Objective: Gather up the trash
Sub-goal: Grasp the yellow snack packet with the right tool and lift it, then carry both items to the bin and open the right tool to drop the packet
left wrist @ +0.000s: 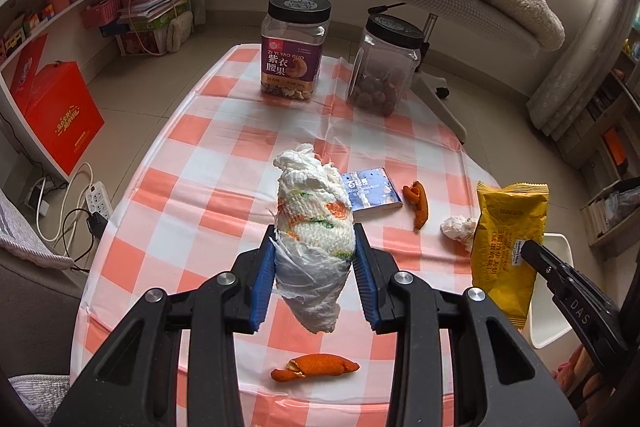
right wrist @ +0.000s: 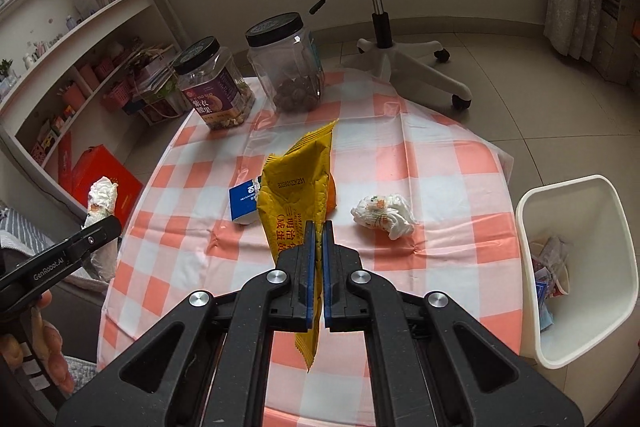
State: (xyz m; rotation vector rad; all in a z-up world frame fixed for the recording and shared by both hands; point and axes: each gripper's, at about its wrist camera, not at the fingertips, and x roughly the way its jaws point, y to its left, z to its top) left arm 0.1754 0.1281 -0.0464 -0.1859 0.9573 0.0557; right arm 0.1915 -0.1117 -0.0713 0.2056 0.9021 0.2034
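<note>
Bin mouth: white bin (right wrist: 576, 267) sits off your right table edge, open on top, some litter at the bottom.
Far end: two jars (left wrist: 295, 47) (left wrist: 384, 67) block it.
Mid-table: box (left wrist: 372, 193), peel (left wrist: 418, 203), tissue wad (right wrist: 382, 215) in your way.
Near edge: peel (left wrist: 314, 367).

Orange-and-white checks on the tablecloth (left wrist: 224, 131). White tissue (left wrist: 316, 227) blotched with orange and green, pinched between blue pads (left wrist: 264, 283) on a black left gripper (left wrist: 315, 239). Yellow wrapper (right wrist: 298, 187) with dark print, clamped in the black right gripper (right wrist: 317, 227). Orange peel (left wrist: 316, 367) near the front, another peel (left wrist: 418, 201) further back. Blue-and-white box (left wrist: 374, 193). Second tissue (right wrist: 382, 215), white with faint coloured flecks. Purple label on the jar (left wrist: 294, 47), black lid. White bin (right wrist: 576, 267). Red box (left wrist: 56, 111) with gold lettering.
</note>
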